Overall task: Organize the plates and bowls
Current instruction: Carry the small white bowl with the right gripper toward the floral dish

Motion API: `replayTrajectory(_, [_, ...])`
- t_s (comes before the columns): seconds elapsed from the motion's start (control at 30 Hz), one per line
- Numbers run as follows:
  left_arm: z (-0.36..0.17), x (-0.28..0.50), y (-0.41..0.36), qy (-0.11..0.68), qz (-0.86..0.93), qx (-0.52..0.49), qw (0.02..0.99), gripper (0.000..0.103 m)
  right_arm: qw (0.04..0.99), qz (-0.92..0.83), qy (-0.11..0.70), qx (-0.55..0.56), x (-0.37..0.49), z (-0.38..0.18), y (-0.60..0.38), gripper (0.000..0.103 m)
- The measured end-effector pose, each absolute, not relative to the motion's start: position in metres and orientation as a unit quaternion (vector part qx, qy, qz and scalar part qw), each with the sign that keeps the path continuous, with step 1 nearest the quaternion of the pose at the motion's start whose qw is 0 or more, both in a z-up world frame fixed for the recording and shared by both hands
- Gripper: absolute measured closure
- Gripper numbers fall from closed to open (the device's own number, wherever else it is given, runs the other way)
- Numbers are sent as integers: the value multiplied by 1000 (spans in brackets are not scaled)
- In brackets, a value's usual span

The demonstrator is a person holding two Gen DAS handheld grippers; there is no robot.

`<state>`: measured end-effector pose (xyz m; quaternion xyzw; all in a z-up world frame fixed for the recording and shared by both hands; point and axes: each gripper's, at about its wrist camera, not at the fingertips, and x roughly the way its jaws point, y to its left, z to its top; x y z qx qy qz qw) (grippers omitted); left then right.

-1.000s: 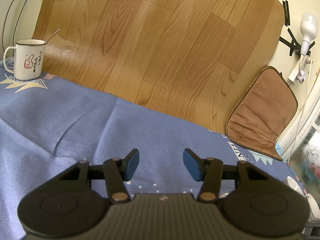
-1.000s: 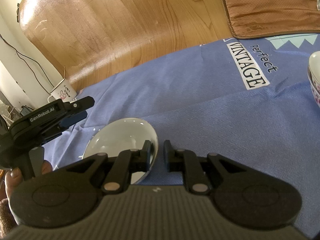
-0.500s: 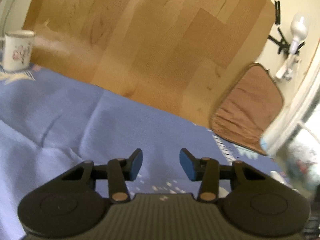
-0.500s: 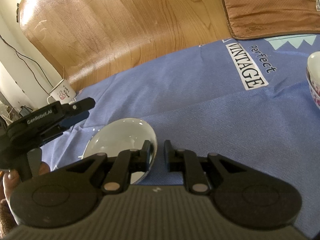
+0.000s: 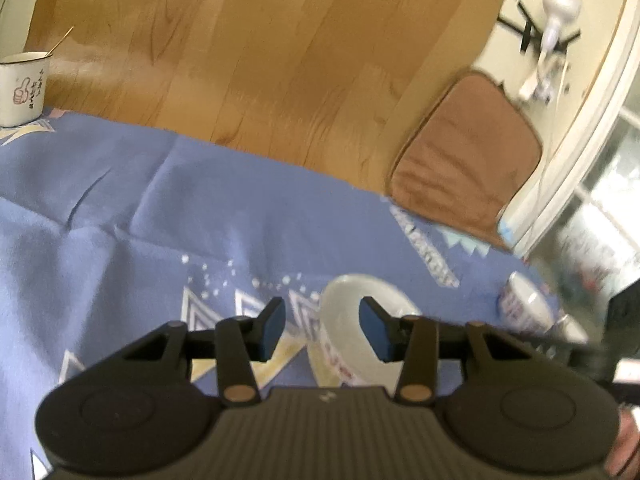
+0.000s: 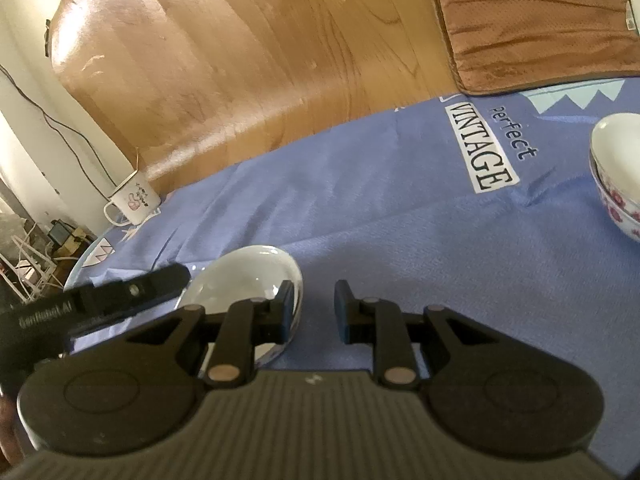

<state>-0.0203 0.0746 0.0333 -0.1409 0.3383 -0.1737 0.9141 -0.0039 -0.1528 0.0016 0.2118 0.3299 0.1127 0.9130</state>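
A shallow white plate [image 6: 248,276] lies on the blue cloth [image 6: 400,216]. My right gripper [image 6: 314,308] hangs over the plate's right rim with its jaws opening. The rim sits just inside the left finger, and the pads do not press on it. In the left wrist view the same plate [image 5: 348,312] lies under my left gripper [image 5: 322,328], which is open and grips nothing. The left gripper's black body [image 6: 120,296] reaches in over the plate's left side. A red-patterned bowl [image 6: 616,176] stands at the right, also seen as a blurred bowl [image 5: 524,306].
A white enamel mug [image 6: 134,202] with a spoon stands at the cloth's far left corner, also seen as a mug [image 5: 22,88]. Wood floor [image 6: 280,60] lies beyond the cloth. A brown cushion [image 6: 540,20] rests at the far right. The right gripper's body [image 5: 624,320] shows at the left view's right edge.
My left gripper swung to the right, bringing the plate and the bowl into its view, and its jaws narrowed a little. The right gripper's jaws have spread apart from the plate's rim.
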Motion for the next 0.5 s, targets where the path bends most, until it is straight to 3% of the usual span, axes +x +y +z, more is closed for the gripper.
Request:
replayTrajectory(0.1, [24, -20, 71, 357, -166, -136, 909, 73, 908, 122, 333, 222, -3, -1, -155, 78])
replayTrajectory(0.17, [20, -19, 72, 365, -176, -150, 902, 91, 904, 134, 337, 226, -3, -3, -153, 79])
replayTrajectory(0.23, [23, -21, 67, 362, -174, -149, 903, 93, 904, 151, 337, 214, -5, -2, -147, 92])
replayTrajectory(0.33, [32, -21, 56, 358, -180, -138, 906, 96, 929, 130, 310, 156, -15, 5, -138, 96])
replayTrajectory(0.5, [55, -12, 11, 344, -227, -118, 904, 96, 948, 94, 255, 165, -32, 23, -174, 97])
